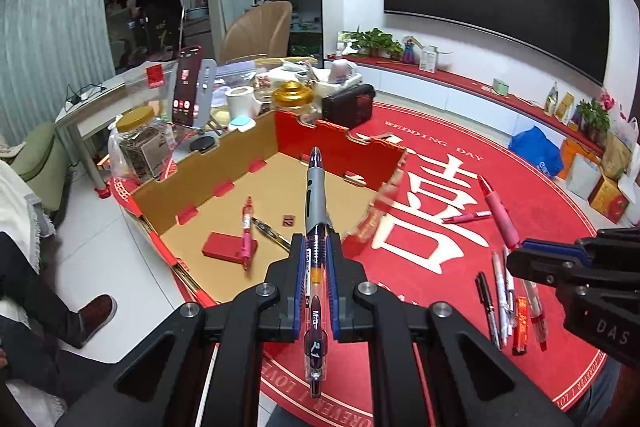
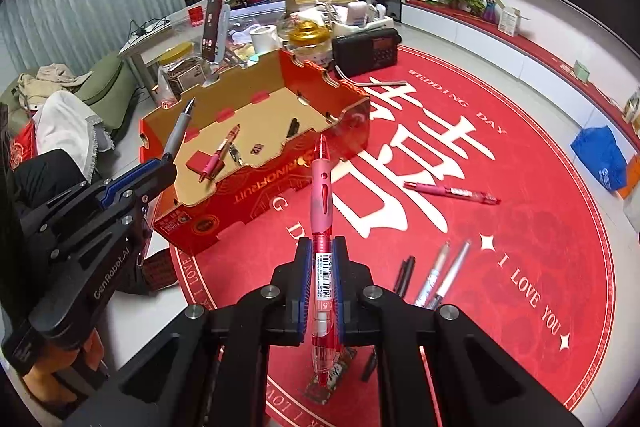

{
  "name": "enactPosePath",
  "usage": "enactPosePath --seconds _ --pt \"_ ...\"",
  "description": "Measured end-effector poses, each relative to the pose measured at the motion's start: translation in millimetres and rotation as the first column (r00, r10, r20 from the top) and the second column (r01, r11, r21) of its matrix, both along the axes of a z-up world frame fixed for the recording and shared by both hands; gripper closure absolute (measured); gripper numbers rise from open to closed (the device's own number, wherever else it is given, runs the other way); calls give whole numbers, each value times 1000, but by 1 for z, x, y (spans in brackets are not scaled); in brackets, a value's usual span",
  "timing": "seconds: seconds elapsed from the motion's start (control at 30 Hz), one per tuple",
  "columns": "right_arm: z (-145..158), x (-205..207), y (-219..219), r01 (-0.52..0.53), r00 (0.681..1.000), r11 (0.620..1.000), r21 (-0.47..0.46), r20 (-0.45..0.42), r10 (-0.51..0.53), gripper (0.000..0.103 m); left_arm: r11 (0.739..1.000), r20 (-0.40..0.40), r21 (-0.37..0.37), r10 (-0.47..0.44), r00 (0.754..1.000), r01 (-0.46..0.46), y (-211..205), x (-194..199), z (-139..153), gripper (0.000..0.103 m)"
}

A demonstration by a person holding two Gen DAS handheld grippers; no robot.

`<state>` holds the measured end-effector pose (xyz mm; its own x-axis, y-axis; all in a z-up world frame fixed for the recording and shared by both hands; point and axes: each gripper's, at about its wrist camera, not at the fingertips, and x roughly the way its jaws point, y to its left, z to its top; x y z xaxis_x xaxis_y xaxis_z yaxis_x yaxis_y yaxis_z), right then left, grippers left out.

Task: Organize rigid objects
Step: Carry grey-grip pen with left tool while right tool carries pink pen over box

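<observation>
Two pens were in my grippers, one in each. My left gripper (image 1: 316, 247) was closed tight on a grey and dark blue click pen (image 1: 315, 211), with its pads pressed on the clear barrel and its grey end pointing away from me, toward the open cardboard box with red outside and brown inside (image 1: 224, 163). My right gripper (image 2: 322, 263) was closed in the same way on a red and pink click pen (image 2: 322, 227), whose pink part pointed toward the near red wall of the box (image 2: 256, 195).

The box stood at the edge of the round red rug with white letters (image 2: 500, 155). On the floor of the box lay a pink pen (image 1: 246, 231), partly over a flat red rectangular block (image 1: 224, 245), and beside them a dark slim pen (image 1: 272, 231). A small dark tag (image 1: 288, 220) lay near them.

On the rug, to the right of the box, lay another pink and red pen (image 2: 452, 191) alone. Nearer to me than the box, a black pen (image 2: 404, 275) and two silver pens (image 2: 444, 275) lay close together. From the left camera I saw more pens in this group (image 1: 512, 303), but I could not count them well.

Behind the box stood a black radio (image 2: 370, 51) and a glass jar with yellow lid (image 1: 138, 143).
</observation>
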<state>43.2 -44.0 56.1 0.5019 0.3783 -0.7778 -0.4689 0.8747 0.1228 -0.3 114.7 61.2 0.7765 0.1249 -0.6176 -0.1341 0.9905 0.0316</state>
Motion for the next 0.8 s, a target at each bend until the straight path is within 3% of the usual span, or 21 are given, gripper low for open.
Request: enactPosePath --seconds 0.8 --pt "24 57 85 -98 995 992 79 29 96 92 991 -10 19 132 991 -131 56 48 -6 92"
